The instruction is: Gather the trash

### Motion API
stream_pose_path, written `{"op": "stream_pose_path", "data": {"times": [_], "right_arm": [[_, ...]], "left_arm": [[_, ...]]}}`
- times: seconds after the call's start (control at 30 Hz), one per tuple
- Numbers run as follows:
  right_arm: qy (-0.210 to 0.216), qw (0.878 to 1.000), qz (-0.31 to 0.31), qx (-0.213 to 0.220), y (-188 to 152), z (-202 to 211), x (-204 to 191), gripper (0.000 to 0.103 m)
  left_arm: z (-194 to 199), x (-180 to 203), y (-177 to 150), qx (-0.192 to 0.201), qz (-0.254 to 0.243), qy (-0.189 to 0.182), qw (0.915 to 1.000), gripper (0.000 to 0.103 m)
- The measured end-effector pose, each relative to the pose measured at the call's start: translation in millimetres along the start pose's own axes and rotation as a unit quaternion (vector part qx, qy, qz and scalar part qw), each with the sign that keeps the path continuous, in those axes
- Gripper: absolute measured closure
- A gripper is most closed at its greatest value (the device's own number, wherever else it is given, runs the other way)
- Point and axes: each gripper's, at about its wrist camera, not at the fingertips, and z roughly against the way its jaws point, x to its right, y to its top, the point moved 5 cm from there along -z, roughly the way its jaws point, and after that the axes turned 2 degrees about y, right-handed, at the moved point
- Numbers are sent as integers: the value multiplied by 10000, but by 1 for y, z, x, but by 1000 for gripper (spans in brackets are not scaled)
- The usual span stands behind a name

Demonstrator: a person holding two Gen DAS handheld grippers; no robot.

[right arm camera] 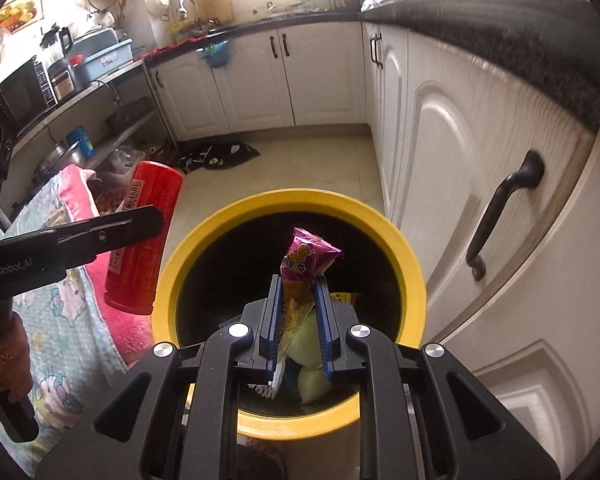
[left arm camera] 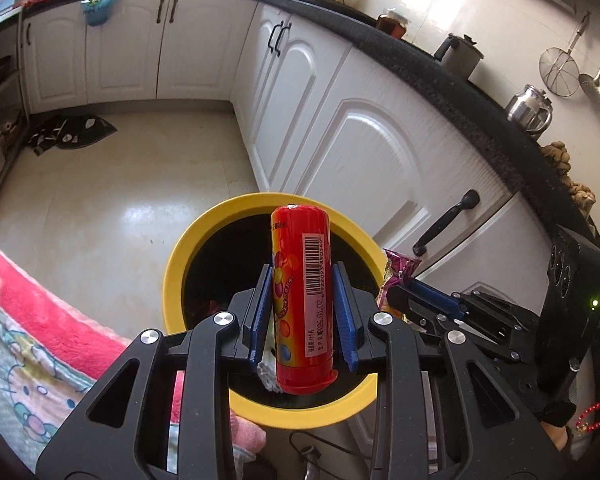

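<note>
The left gripper (left arm camera: 302, 304) is clamped on a red tube (left arm camera: 302, 300) above the yellow bin (left arm camera: 172, 276). The right gripper (right arm camera: 298, 312) pinches a purple wrapper (right arm camera: 306, 258) over the same bin, jaws narrowly apart. The bin's dark interior hides most of its contents.

home kitchen. white panelled cabinets (left arm camera: 364, 148) under a dark speckled counter (left arm camera: 452, 92); kettle (left arm camera: 530, 106) and hanging strainer (left arm camera: 559, 70) by the wall; sink tap (right arm camera: 186, 2), microwave (right arm camera: 24, 92); cream tiled floor (left arm camera: 140, 184) with yellow-rimmed bin (right arm camera: 412, 276).

Red tube (left arm camera: 302, 300) with white barcode label — purple wrapper (right arm camera: 306, 258) — yellow-rimmed bin (right arm camera: 204, 248), black inside.
</note>
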Motion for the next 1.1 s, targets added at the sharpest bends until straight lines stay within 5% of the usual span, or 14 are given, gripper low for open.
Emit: {"op": "stream_pose_path", "data": {"times": [0.17, 0.33, 0.6, 0.9, 1.1], "right_arm": [[-26, 9999, -46, -97, -3, -11, 1, 85], [-104, 9998, -140, -139, 0, -16, 7, 72], [-147, 9997, -173, -79, -4, -7, 8, 66], [-219, 9997, -111, 30, -5, 7, 0, 50], [-306, 9994, -39, 135, -3, 16, -5, 38]], "left_arm": [[-10, -5, -1, -113, 75, 23, 9999, 80], [-16, -7, -2, -173, 108, 47, 9998, 77], [0, -18, 0, -112, 143, 297, 9994, 56], [25, -34, -3, -23, 225, 596, 9980, 23], [46, -42, -2, 130, 275, 726, 9969, 11]]}}
